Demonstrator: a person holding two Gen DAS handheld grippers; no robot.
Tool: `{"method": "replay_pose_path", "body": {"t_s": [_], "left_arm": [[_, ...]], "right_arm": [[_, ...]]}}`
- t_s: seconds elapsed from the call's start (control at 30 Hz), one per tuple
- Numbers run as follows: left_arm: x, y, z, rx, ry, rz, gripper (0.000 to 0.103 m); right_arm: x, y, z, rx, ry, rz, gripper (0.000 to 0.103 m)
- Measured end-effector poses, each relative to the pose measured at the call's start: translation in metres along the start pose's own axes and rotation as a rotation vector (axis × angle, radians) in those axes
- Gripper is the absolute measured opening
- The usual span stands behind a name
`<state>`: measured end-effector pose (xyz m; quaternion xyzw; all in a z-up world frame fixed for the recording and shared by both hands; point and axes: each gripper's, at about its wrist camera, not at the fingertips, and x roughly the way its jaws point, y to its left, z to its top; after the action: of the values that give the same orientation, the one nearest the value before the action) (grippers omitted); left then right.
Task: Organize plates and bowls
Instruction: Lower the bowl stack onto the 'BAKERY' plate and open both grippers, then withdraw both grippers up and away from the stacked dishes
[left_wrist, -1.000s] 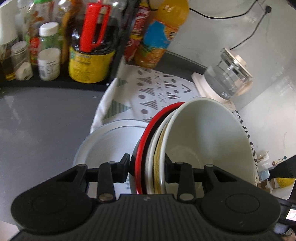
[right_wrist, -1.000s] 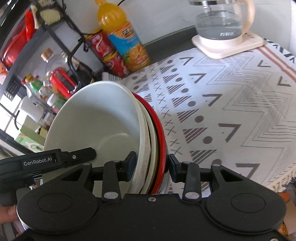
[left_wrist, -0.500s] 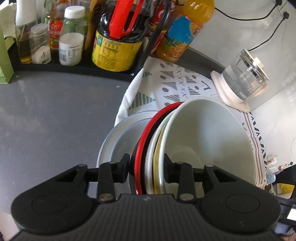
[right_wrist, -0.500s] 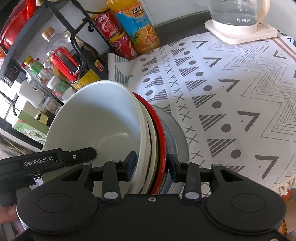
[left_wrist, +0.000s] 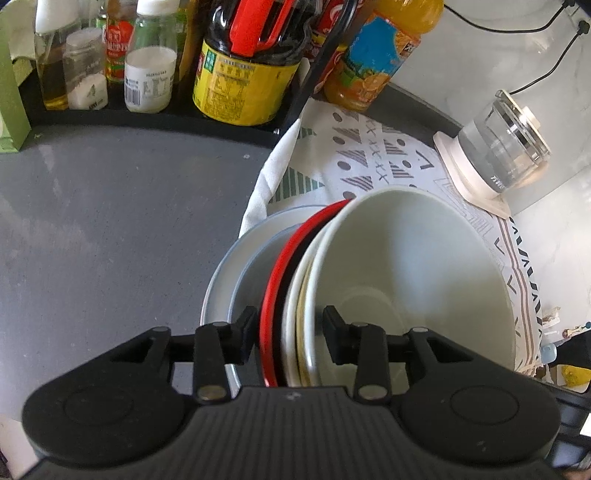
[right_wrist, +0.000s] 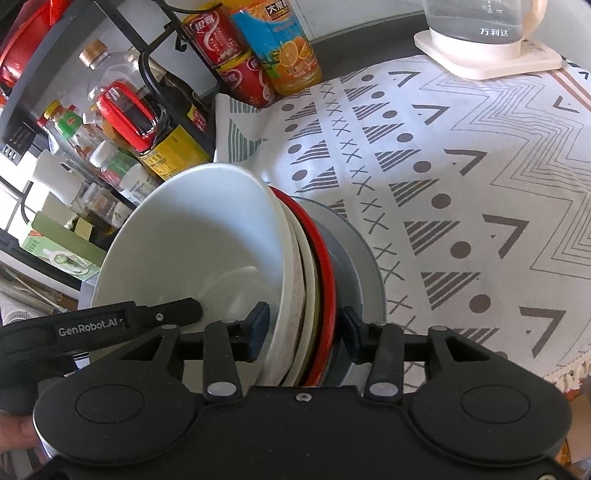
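Note:
A nested stack of bowls (left_wrist: 406, 266) has a white bowl on top, cream bowls under it and a red-rimmed black bowl (left_wrist: 275, 295) outermost. It also shows in the right wrist view (right_wrist: 192, 251). My left gripper (left_wrist: 290, 332) is shut on the stack's rim from one side. My right gripper (right_wrist: 304, 332) is shut on the rim from the other side. The stack is held tilted just over a pale grey-blue plate (left_wrist: 225, 280), which also shows in the right wrist view (right_wrist: 364, 266). Whether the stack touches the plate is hidden.
A patterned cloth (right_wrist: 461, 177) covers the counter's right part; bare grey counter (left_wrist: 110, 229) lies left. A black rack with sauce bottles (left_wrist: 243, 74) stands behind. An orange drink bottle (right_wrist: 280, 40), red cans (right_wrist: 236, 70) and a glass kettle on its base (left_wrist: 495, 155) stand at the back.
Both grippers have carried the bowl stack from over the patterned cloth toward the rack, to over the grey-blue plate. The grip on the stack has stayed the same.

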<state>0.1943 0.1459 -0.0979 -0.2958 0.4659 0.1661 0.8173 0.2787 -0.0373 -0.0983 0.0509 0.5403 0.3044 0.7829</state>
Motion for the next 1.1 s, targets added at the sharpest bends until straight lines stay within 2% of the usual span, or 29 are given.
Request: {"method": "replay_pose_path", "body": {"t_s": [0.07, 0.13, 0.23, 0.3, 0.53, 0.73, 0.8, 0.97, 1.1], "left_arm": [[0.0, -0.002, 0.001, 0.002, -0.007, 0.008, 0.039], [-0.001, -0.006, 0.002, 0.02, -0.019, 0.02, 0.043], [-0.003, -0.009, 0.002, 0.028, -0.035, 0.02, 0.061], [-0.005, -0.009, 0.003, 0.026, -0.045, 0.034, 0.074], [-0.012, -0.007, 0.003, 0.016, -0.063, 0.051, 0.078], [-0.024, -0.01, -0.001, 0.043, -0.086, 0.057, 0.082], [-0.027, -0.01, -0.003, 0.046, -0.086, 0.054, 0.083], [-0.039, -0.01, -0.009, 0.076, -0.102, 0.051, 0.083], [-0.053, -0.011, -0.014, 0.119, -0.125, 0.042, 0.086]], "right_arm": [[0.0, 0.0, -0.001, 0.006, -0.001, 0.003, 0.046], [-0.004, 0.001, -0.001, 0.002, -0.023, 0.019, 0.061], [-0.012, 0.004, 0.0, -0.015, -0.069, 0.011, 0.076], [-0.014, 0.004, 0.001, -0.015, -0.083, 0.005, 0.077], [-0.019, -0.001, -0.002, 0.006, -0.101, -0.014, 0.079], [-0.032, 0.002, -0.007, 0.005, -0.141, -0.051, 0.089], [-0.037, 0.003, -0.009, 0.007, -0.154, -0.061, 0.089], [-0.055, 0.007, -0.02, 0.025, -0.21, -0.092, 0.09], [-0.074, 0.01, -0.031, 0.031, -0.282, -0.158, 0.098]]}}
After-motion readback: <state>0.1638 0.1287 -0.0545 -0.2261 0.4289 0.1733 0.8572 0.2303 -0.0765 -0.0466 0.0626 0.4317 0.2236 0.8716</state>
